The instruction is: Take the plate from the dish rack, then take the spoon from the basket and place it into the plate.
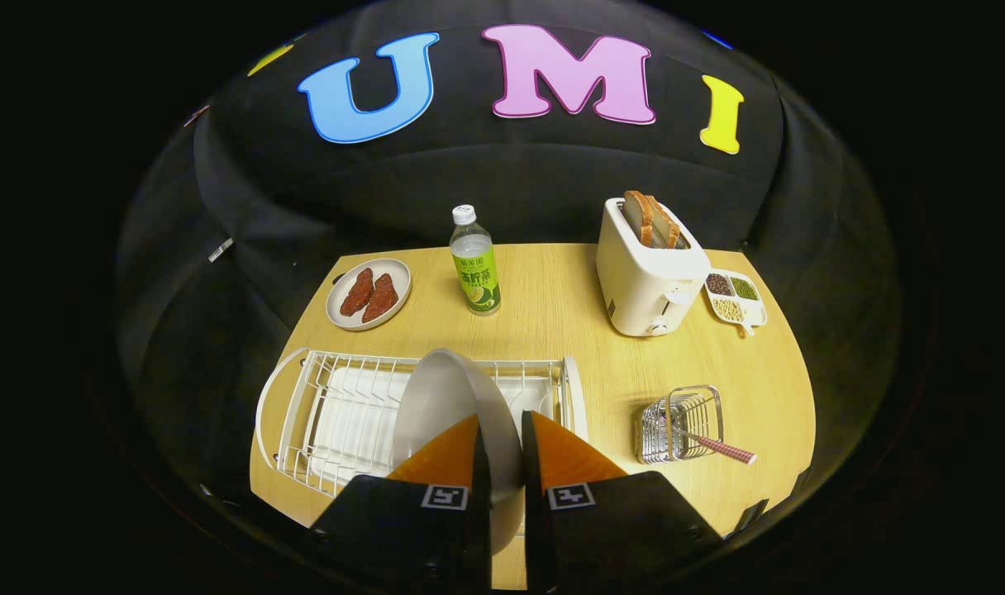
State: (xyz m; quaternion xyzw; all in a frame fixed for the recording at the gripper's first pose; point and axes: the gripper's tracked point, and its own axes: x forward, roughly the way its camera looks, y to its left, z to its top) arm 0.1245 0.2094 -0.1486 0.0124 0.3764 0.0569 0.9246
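A grey plate stands on edge between my two fingers, its rim clamped by my gripper, which is shut on it. The plate is held over the white wire dish rack, near the rack's right end. To the right of the fingers a small wire basket lies on the wooden table, with a spoon in it; the spoon's red-patterned handle sticks out toward the right.
Beyond the rack are a small plate with red food pieces, a green-labelled bottle, a white toaster with bread slices, and a divided dish of beans. Bare table lies between rack and basket.
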